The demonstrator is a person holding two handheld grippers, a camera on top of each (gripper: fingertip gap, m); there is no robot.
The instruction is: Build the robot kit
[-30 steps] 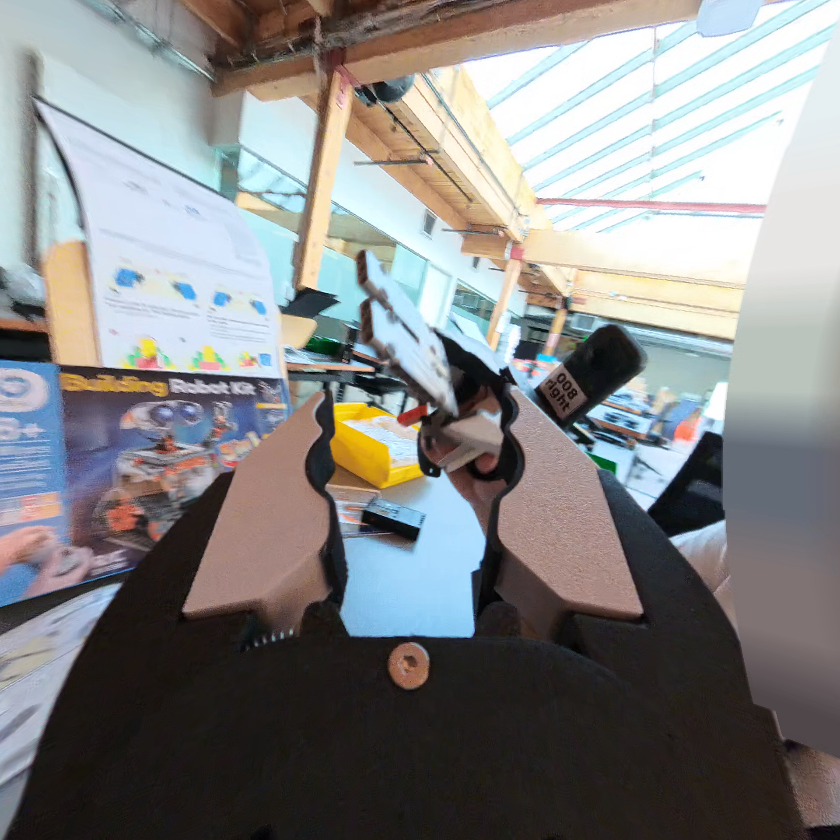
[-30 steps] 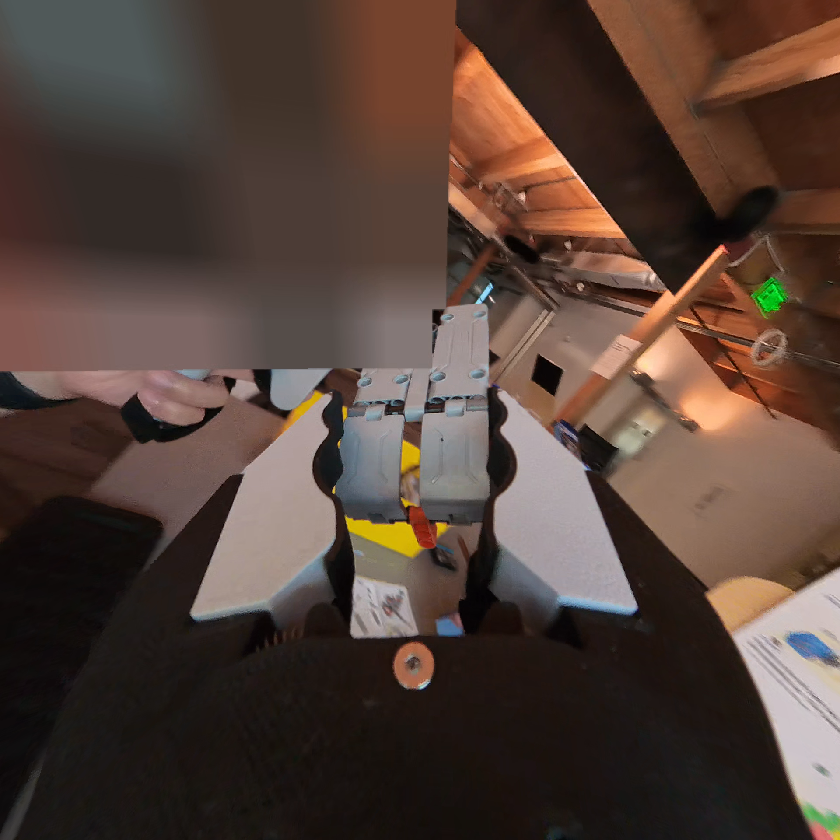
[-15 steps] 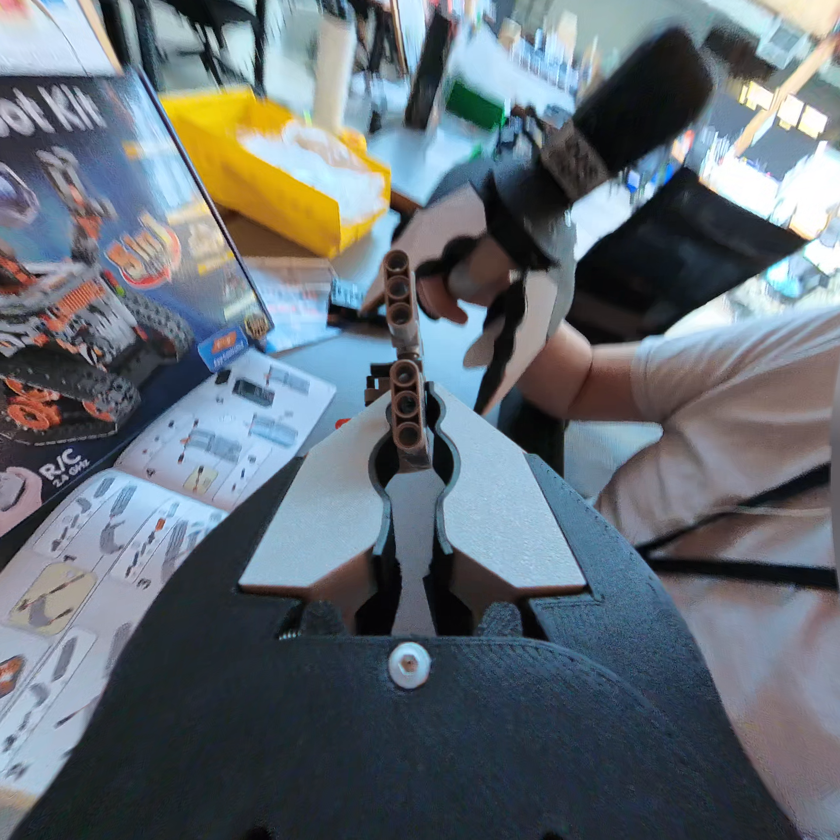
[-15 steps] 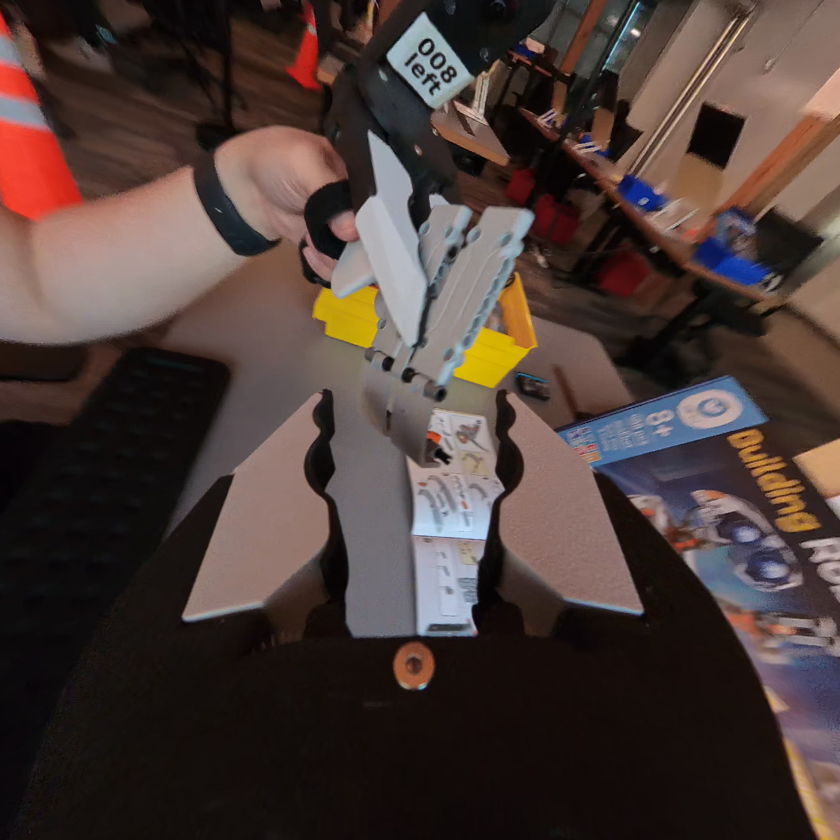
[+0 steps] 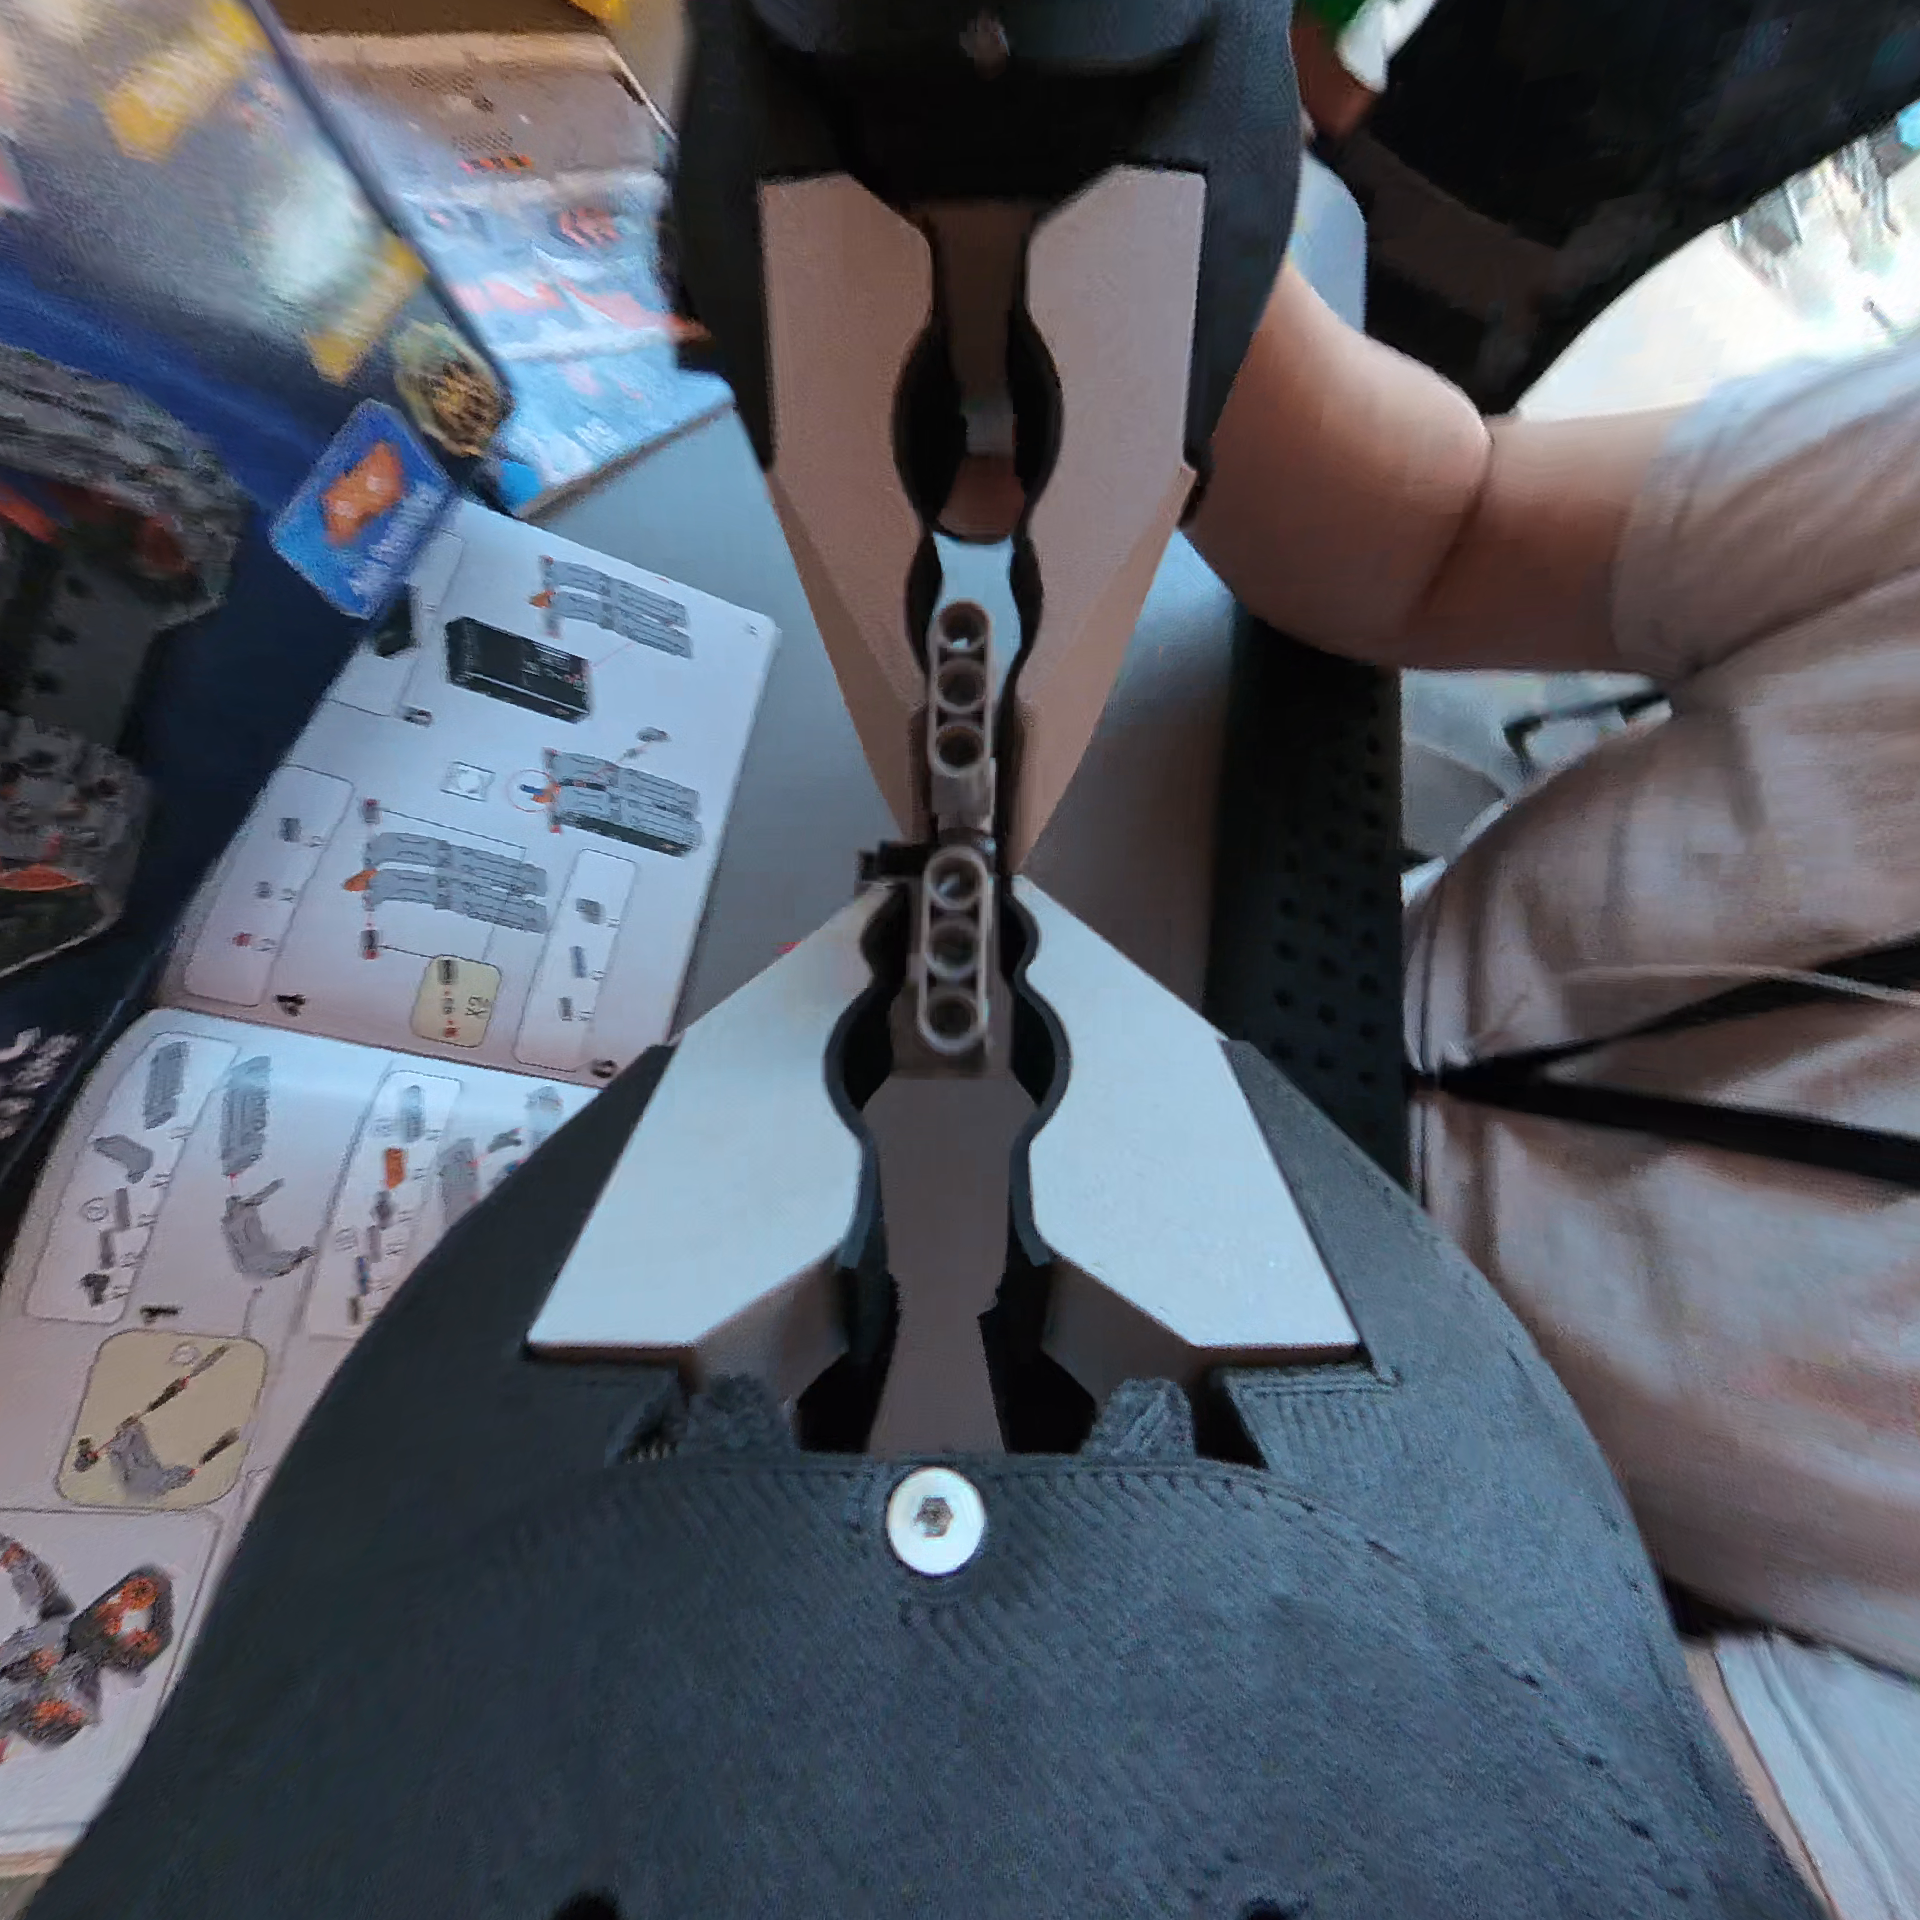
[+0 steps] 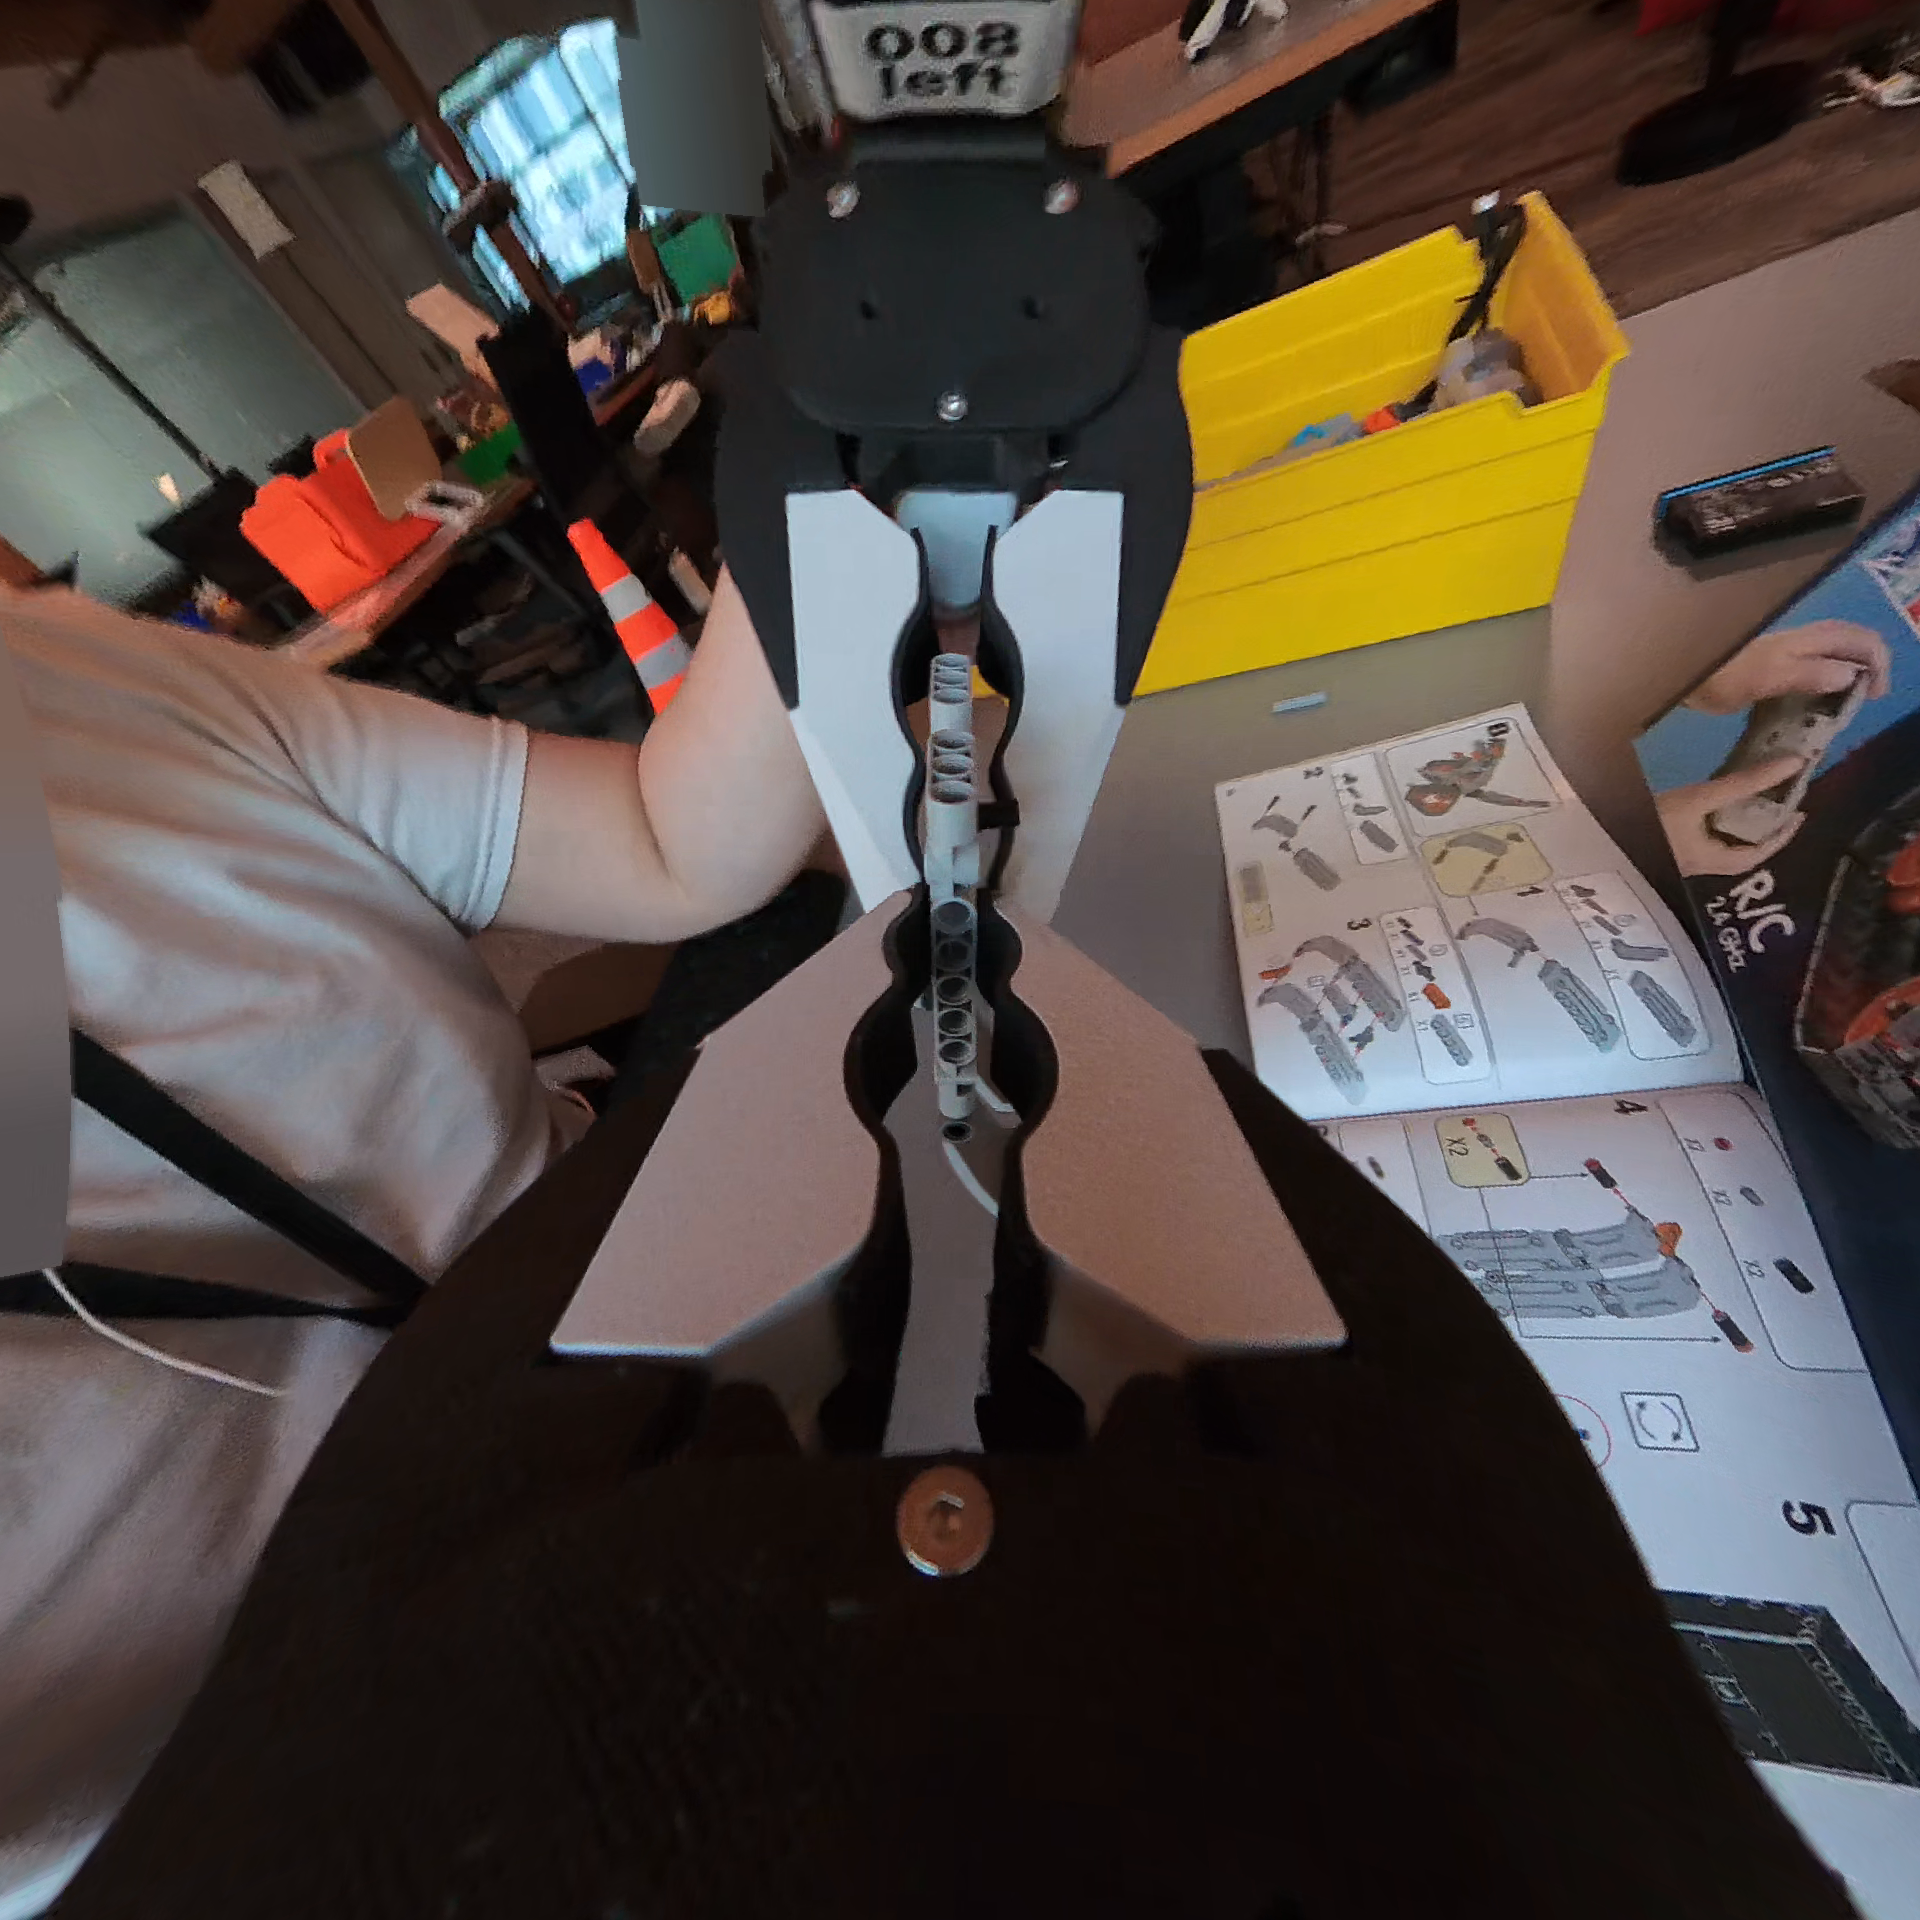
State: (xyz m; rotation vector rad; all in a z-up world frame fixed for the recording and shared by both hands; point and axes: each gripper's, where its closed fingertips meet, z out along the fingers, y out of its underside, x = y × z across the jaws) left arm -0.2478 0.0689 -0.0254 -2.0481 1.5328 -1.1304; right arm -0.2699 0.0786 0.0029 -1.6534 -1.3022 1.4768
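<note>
A grey holed building-beam assembly sits end-on at the middle of both wrist views, held above the table between the two grippers, which face each other tip to tip. The left gripper has its fingers drawn in tight on the nearer three-hole section, the pads pressed against the beam's sides. The right gripper is likewise closed narrowly on its end of the same piece (a small black pin shows just below the beam in that view). In the left wrist view the opposing gripper comes down from 12 o'clock; a bare forearm lies at 2 o'clock.

Open instruction sheets lie flat on the table at about 3 o'clock in the right wrist view, with a printed toy box just beyond them at the right edge. A yellow bin holding loose parts stands at 1 o'clock, and a small black block rests near it.
</note>
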